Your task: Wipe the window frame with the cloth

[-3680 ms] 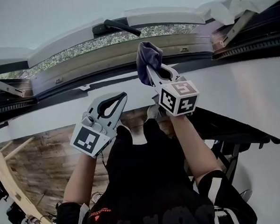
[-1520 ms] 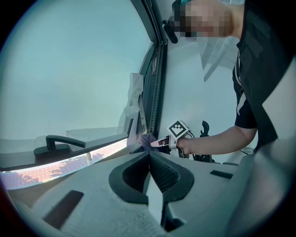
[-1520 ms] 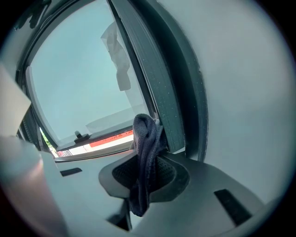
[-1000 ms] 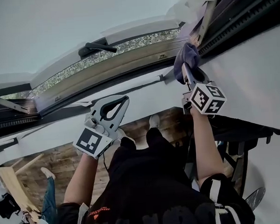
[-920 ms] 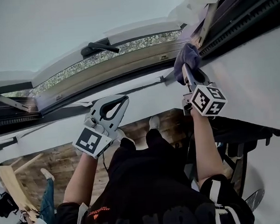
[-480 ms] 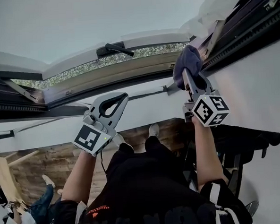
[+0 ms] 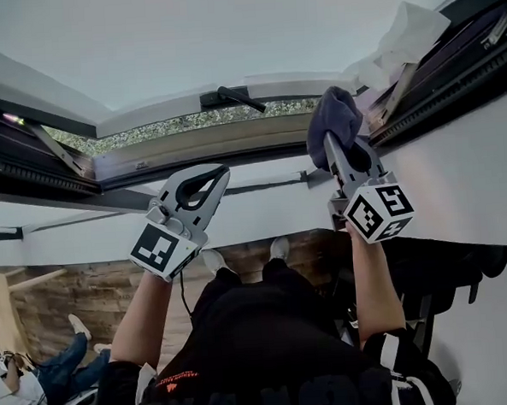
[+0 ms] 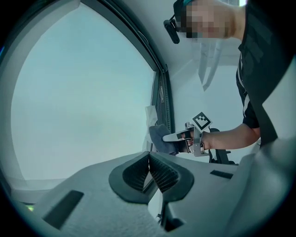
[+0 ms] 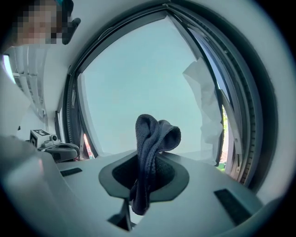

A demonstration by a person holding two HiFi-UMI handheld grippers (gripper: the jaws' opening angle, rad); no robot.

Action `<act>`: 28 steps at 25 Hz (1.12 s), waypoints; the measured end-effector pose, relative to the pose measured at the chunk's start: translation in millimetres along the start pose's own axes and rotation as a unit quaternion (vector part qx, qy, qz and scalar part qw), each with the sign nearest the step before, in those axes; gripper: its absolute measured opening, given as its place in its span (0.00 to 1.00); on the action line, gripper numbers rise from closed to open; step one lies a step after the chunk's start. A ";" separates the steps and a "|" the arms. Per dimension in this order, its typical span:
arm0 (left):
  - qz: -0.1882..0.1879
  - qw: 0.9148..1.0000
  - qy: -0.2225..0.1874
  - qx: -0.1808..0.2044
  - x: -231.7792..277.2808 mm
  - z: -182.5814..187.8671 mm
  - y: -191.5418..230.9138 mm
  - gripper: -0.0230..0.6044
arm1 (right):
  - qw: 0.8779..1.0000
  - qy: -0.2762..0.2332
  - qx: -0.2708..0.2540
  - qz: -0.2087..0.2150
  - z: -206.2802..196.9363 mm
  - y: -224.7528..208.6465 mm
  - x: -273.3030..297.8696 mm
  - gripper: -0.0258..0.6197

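Note:
A dark blue-grey cloth (image 7: 335, 118) is pinched in my right gripper (image 7: 328, 140) and bunches up above its jaws (image 9: 152, 134). It is at the right end of the tilted window frame (image 7: 207, 137), close to the right corner. In the right gripper view the gripper (image 9: 146, 172) is shut on the cloth's folded middle. My left gripper (image 7: 220, 172) hangs lower and to the left, in front of the white wall under the frame. Its jaws are shut on nothing (image 8: 149, 158). The left gripper view also shows the right gripper (image 8: 181, 137) with the cloth (image 8: 159, 137).
A black window handle (image 7: 234, 96) sits on the sash above the frame. Metal stay arms stand at the left (image 7: 57, 149) and right (image 7: 400, 81) corners. White sheeting (image 7: 406, 38) hangs at the top right. Black furniture (image 7: 437, 267) is below right; a seated person's legs (image 7: 54, 372) lower left.
My right gripper has carried the cloth rightward along the frame from its middle to the right corner. The left gripper has stayed shut and low. My head view has tilted.

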State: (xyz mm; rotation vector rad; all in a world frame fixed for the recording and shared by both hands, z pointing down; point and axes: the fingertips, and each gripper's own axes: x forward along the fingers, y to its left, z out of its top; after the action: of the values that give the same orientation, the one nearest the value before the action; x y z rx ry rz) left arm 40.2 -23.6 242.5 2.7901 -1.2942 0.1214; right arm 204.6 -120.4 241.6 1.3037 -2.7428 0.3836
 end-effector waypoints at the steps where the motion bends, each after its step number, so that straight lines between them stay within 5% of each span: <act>1: 0.003 1.000 -0.003 0.002 -2.8 2.2 2.8 0.07 | 1.000 -0.001 -0.006 0.006 2.5 6.7 2.0 0.11; 28: 0.063 0.998 -0.028 0.001 -60.1 10.4 52.2 0.07 | 0.992 0.011 -0.060 0.107 7.8 117.6 40.3 0.11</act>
State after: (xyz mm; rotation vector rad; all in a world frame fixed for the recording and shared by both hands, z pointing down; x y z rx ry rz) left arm -37.9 -12.5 227.5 2.7322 -1.4837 0.0511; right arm 88.5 -81.5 218.9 0.9749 -2.8452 0.2407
